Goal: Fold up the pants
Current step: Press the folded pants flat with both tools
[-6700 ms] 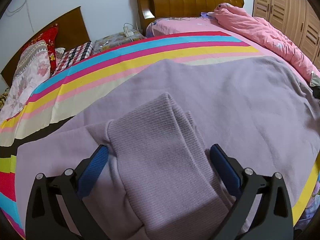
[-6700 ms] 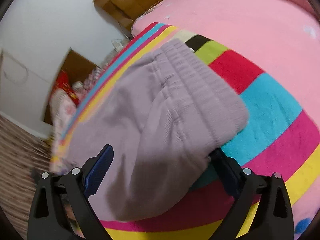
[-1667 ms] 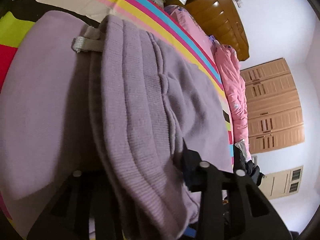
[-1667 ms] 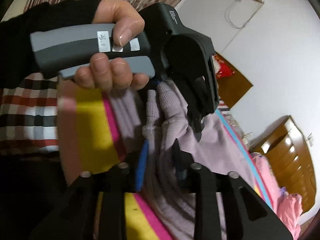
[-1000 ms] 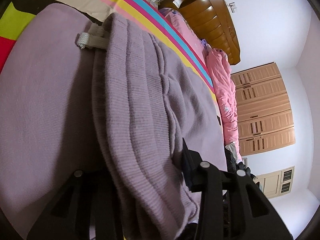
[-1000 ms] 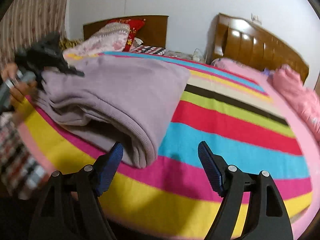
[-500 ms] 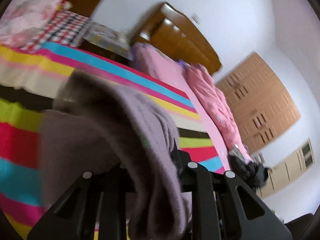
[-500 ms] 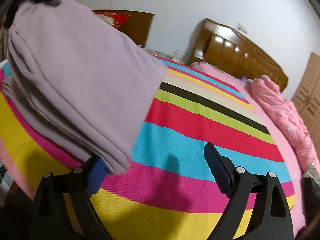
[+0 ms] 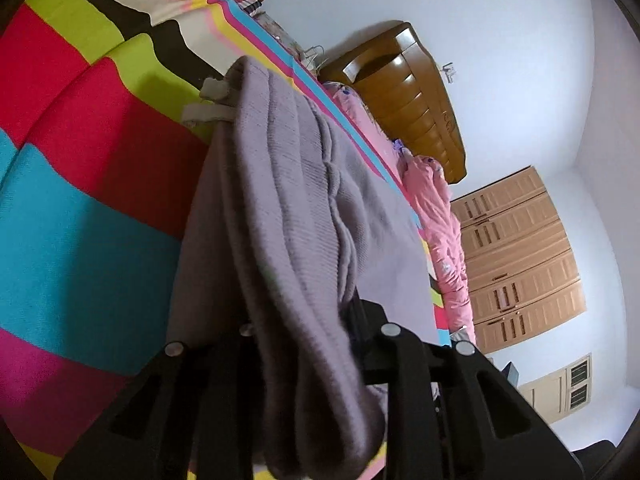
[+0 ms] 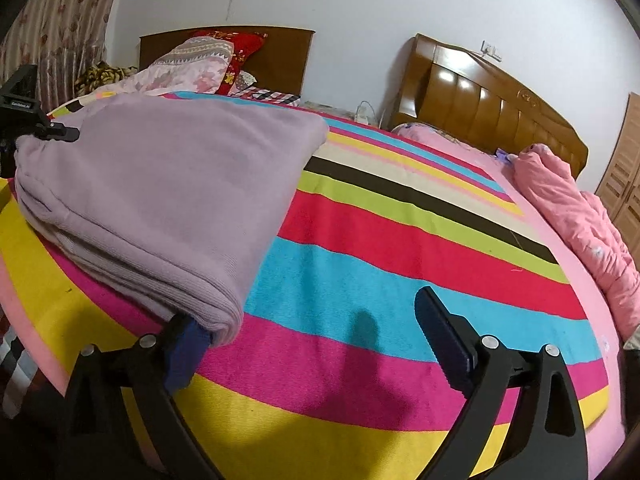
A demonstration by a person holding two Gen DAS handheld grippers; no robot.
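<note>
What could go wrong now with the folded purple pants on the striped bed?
1. The left claw grips the folded pants at one end only while its jaws are opening; the stacked layers could slide apart.
2. The right claw is opening and empty, yet its left pad touches the fold's corner; a careless move could drag that corner open.
3. The bundle lies near the striped blanket's near edge and might slip off.

Bed (image 10: pixel 400 240) with bright striped blanket (image 10: pixel 360 272); folded lilac pants (image 10: pixel 172 184) lie on its near left part, pink quilt (image 10: pixel 580 216) bunched along right edge, pillows (image 10: pixel 192 64) far left.
</note>
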